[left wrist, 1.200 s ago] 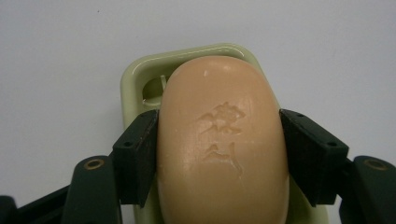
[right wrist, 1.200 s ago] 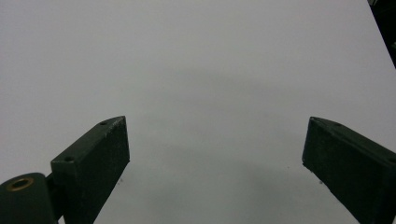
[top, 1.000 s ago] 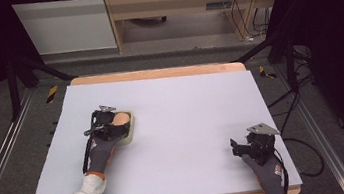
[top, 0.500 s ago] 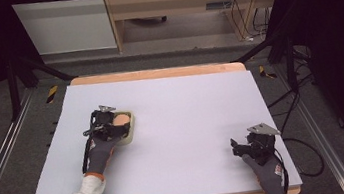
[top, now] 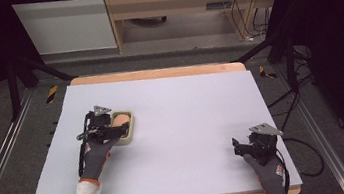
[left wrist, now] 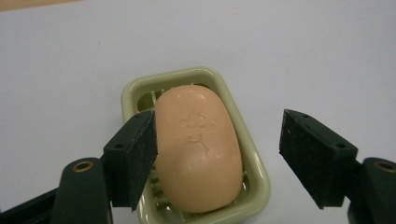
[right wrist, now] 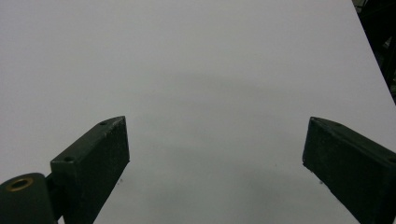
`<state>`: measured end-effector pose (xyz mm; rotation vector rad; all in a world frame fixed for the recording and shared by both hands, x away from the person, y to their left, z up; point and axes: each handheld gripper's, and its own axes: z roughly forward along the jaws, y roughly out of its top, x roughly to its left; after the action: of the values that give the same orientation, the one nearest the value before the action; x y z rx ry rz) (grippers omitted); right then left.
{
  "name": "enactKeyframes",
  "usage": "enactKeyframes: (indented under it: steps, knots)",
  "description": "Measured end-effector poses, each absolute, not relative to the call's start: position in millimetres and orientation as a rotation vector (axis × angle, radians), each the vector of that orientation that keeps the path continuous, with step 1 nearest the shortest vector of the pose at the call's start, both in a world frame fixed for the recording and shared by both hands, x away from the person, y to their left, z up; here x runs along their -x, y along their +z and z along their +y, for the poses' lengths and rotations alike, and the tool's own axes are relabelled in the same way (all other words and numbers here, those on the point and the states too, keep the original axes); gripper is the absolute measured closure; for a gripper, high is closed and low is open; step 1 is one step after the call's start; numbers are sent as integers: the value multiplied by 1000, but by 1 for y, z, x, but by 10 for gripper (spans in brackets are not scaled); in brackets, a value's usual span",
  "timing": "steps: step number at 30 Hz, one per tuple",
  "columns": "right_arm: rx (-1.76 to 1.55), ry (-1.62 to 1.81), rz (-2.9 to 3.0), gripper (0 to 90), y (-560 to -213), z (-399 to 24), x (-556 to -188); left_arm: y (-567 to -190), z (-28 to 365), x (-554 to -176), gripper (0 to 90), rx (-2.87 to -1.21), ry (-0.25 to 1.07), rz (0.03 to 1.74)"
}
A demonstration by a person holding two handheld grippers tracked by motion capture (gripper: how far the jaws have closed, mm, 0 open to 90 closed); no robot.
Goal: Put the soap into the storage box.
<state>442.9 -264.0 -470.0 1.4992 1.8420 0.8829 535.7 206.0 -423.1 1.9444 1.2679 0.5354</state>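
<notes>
The soap [left wrist: 198, 154], judged slippery and firm, was straddled in its dish [left wrist: 254, 163] by the released left claw [left wrist: 219, 158], best gripped across its long sides.

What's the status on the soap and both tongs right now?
Left tongs open, straddling soap in dish, one jaw against the bar. Right tongs open over bare table. Nothing in the way.

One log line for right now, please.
left hand-held gripper: open, jaws astride soap in soap dish | right hand-held gripper: open, idle over table
</notes>
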Motion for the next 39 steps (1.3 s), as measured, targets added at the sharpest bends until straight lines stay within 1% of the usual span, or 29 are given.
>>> enactKeyframes:
  steps: [5,15,19,23,28,39]
  knots:
    - [-1503,886,1832,75,-470,-265,-442,-420,212,-518,270,-1934,547,1221]
    - [-1515,886,1818,74,-469,-269,-442,-424,224,-498,277,-1867,552,1220]
    - [-1520,888,1813,74,-469,-270,-442,-428,228,-489,276,-1865,580,1200]
    - [-1521,881,1808,74,-469,-271,-442,-433,236,-477,280,-1854,608,1202]
    - [-1529,876,1800,73,-469,-273,-442,-438,244,-469,280,-1868,610,1212]
    - [-1546,876,1788,73,-469,-276,-441,-450,263,-450,280,-1840,619,1247]
